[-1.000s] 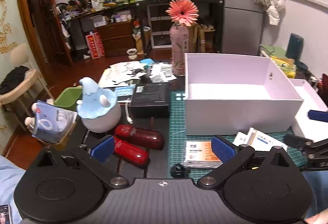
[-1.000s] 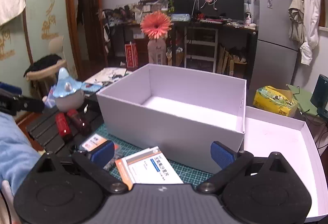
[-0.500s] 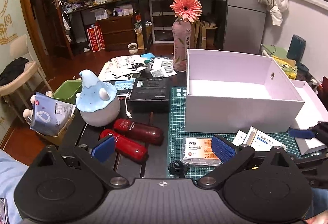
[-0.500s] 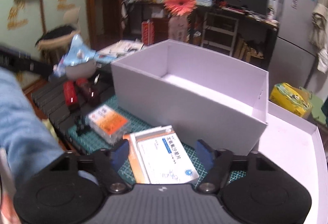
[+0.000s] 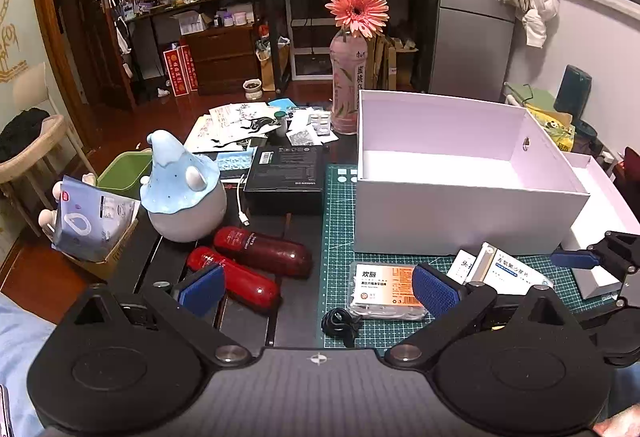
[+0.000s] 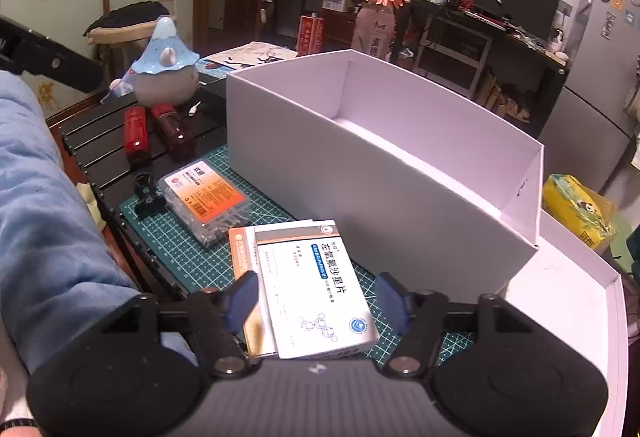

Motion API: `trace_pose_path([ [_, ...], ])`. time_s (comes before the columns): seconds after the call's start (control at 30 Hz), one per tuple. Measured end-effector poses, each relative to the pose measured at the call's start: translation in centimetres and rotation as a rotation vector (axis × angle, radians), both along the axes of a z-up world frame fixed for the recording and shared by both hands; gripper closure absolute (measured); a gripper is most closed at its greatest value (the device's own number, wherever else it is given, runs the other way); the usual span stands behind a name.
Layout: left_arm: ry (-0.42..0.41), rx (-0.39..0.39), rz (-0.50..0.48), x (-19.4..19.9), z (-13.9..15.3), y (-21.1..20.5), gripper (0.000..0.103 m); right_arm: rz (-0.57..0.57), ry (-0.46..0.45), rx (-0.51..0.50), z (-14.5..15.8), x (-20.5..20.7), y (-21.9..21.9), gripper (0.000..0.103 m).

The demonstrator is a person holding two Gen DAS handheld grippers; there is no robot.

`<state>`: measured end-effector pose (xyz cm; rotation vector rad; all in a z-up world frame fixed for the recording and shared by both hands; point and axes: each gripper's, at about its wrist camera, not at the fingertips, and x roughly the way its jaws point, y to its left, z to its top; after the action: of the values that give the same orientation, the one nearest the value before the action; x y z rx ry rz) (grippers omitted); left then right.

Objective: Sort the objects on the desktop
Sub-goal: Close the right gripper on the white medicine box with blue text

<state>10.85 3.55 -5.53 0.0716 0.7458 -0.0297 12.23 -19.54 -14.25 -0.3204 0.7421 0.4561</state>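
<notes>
A large white open box (image 5: 468, 193) (image 6: 384, 173) stands on the green cutting mat (image 5: 340, 237). In front of it lie a clear orange-labelled case (image 5: 384, 289) (image 6: 206, 197) and two stacked white medicine boxes (image 6: 316, 285) (image 5: 508, 269). My right gripper (image 6: 316, 297) is open, low over the medicine boxes, a finger on each side, apart from them. My left gripper (image 5: 316, 287) is open and empty, above the table edge between two red capsule-shaped cases (image 5: 248, 265) and the orange case.
A blue-capped grey figurine (image 5: 180, 189), a black box (image 5: 286, 173), a black binder clip (image 5: 340, 321), a flower bottle (image 5: 352, 85) and papers are on the table. The white box lid (image 6: 568, 325) lies right of the box. A green bin (image 5: 120, 173) stands at left.
My right gripper has dropped and moved forward, so the medicine boxes now sit between its open fingers. My left gripper has risen and pulled back slightly.
</notes>
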Motion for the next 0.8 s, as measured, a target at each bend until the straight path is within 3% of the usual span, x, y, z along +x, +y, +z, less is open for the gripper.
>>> trace_pose_path([
  [0.03, -0.002, 0.004, 0.001, 0.0, 0.0, 0.0, 0.002, 0.008, 0.006, 0.01, -0.1, 0.1, -0.1, 0.022],
  [0.8, 0.011, 0.036, 0.001, 0.2, -0.4, -0.6, 0.001, 0.044, 0.11, 0.068, -2.6, 3.8, -0.5, 0.022],
])
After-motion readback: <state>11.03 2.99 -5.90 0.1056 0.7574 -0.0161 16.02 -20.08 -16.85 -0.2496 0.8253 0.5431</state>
